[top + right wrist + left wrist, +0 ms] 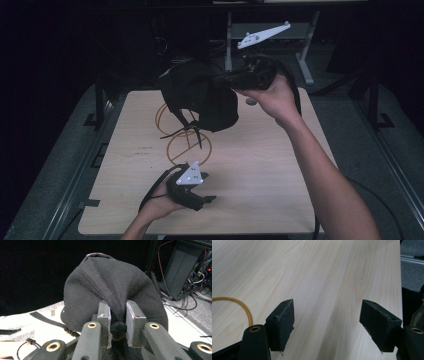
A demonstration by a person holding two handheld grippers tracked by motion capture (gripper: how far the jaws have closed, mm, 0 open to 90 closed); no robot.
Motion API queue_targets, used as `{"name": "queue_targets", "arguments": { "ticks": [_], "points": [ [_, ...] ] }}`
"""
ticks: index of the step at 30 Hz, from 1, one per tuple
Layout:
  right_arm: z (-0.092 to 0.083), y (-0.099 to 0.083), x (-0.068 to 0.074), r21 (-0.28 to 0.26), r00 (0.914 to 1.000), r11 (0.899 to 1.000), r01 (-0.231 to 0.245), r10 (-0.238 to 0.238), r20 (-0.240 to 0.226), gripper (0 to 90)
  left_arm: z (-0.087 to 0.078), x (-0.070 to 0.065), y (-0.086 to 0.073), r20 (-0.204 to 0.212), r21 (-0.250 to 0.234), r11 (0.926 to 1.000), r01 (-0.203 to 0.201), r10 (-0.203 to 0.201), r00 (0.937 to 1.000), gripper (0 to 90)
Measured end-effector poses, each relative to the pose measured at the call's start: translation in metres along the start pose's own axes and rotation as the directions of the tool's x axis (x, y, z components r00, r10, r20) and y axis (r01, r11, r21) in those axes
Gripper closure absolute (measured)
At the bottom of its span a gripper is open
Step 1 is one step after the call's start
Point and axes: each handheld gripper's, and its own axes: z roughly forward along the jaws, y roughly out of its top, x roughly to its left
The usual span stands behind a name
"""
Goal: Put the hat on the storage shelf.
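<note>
A black cap [200,95] hangs in the air above the far part of the wooden table [260,170]. My right gripper [222,78] is shut on the cap's crown fabric. In the right gripper view the cap [110,282] bulges up beyond the right gripper [118,308], and its top button sits pinched between the pads. A thin black strap [185,127] dangles from the cap toward the table. Near the table's front edge my left gripper [209,186] rests low. In the left gripper view the left gripper [327,315] stands open over bare wood.
A yellow cable [187,147] lies in loops on the table under the cap, and one bend of this yellow cable [242,306] shows beside the left jaw. A small grey disc [251,101] lies near the right hand. A metal stand [300,45] rises behind the table.
</note>
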Motion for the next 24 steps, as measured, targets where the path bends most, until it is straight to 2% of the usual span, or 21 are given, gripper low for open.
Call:
{"name": "queue_targets", "arguments": {
  "ticks": [14, 24],
  "points": [
    [0.028, 0.014, 0.007, 0.038, 0.9994, 0.999, 0.010, -0.008, -0.033, 75.4, 0.002, -0.001, 0.001, 0.012, -0.008, 0.9999, 0.008, -0.008, 0.9999, 27.7],
    [0.057, 0.026, 0.009, 0.081, 0.9986, 0.997, 0.018, -0.013, -0.052, 75.3, 0.001, 0.001, 0.002, 0.019, -0.011, 0.9999, 0.006, -0.006, 0.9998, 27.7]
  ]
}}
